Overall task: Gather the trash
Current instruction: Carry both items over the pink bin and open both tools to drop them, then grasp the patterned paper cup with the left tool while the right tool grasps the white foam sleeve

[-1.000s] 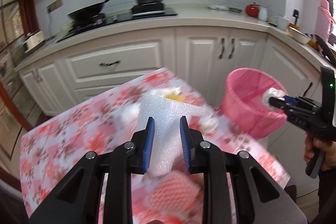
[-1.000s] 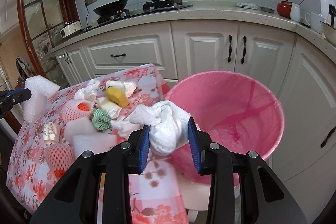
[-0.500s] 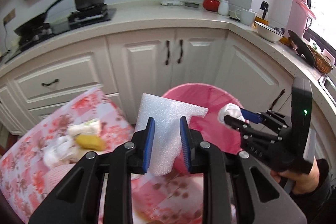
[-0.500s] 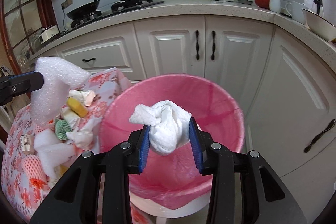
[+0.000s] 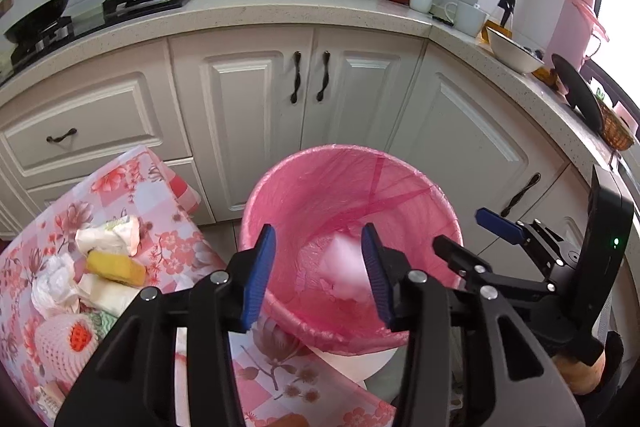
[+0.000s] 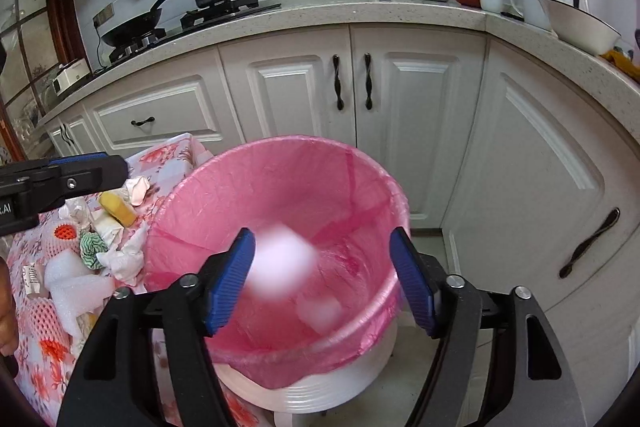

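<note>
Both my grippers hang over the pink-lined trash bin (image 5: 404, 187), pointing down into its mouth. My left gripper (image 5: 318, 269) has its jaws opening, about a quarter of the way apart, and nothing is pressed between the blue pads; a blurred white piece (image 5: 346, 269) shows in the gap between them, loose and down inside the bin, not touching either pad. My right gripper (image 6: 322, 277) is opening too, its jaws well apart, and it grips nothing. A blurred white lump (image 6: 282, 261) sits in the air just beside the left pad, clear of the right one, over the bin's interior. Lower down, past my right fingertips, another pale white piece (image 6: 320, 311) lies against the pink liner near the bottom. Apart from these white pieces the liner looks bare, with pink folds running down its far wall.

To the left of both grippers is the table with the flowered cloth (image 5: 132, 179), its corner just beside the bin's rim. On it lies the remaining trash: a yellow piece (image 5: 116, 269), crumpled white tissues (image 5: 52, 287), a white foam-net sleeve with something red inside (image 5: 66, 337), a green-and-white wad (image 6: 94, 247) and a white foam sheet (image 6: 74, 285). From my left camera, my right gripper (image 5: 476, 235) stands just right of the bin.
</note>
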The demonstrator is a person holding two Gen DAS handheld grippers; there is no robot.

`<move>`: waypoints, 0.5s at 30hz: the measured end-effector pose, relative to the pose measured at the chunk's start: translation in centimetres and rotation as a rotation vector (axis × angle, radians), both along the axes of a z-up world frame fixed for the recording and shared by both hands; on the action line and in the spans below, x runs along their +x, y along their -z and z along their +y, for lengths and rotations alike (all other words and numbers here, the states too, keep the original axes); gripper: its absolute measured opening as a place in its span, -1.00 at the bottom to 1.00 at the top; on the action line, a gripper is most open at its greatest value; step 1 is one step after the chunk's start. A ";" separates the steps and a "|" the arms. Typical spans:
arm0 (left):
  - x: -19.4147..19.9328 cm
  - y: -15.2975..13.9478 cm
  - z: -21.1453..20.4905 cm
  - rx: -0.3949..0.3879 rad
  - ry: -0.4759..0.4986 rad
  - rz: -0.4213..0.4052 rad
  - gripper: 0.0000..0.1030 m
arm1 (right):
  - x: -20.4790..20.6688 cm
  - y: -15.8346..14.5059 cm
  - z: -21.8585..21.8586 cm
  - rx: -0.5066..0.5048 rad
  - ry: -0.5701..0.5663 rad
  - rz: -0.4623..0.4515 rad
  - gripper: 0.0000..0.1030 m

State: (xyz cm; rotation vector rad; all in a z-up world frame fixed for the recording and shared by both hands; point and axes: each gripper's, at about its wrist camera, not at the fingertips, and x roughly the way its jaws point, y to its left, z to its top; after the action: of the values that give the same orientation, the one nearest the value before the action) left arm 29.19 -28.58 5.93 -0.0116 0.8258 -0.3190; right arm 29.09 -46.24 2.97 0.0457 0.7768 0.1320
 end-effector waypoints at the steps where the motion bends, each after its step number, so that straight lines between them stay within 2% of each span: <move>1: -0.5 0.0 0.5 -0.012 -0.009 -0.007 -0.14 | -0.2 0.0 -0.1 0.000 0.004 -0.002 0.43; 3: -1.4 0.0 1.3 -0.016 -0.020 -0.020 -0.01 | -0.7 -0.2 -0.1 0.001 0.008 -0.010 0.48; 7: -3.3 0.2 3.5 -0.033 -0.059 -0.034 0.00 | -2.0 -0.8 0.8 0.008 0.000 -0.028 0.56; 9: -4.3 0.1 4.5 -0.023 -0.071 -0.046 0.11 | -2.4 -1.1 1.4 0.005 -0.009 -0.036 0.58; 15: -7.7 -0.5 9.1 -0.024 -0.136 -0.087 0.17 | -3.4 -2.1 4.1 0.013 -0.047 -0.051 0.64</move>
State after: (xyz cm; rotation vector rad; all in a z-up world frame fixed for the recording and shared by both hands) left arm 21.50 -19.46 6.44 -0.0758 0.7314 -0.2000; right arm 25.67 -42.09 5.06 0.0363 0.7263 0.1825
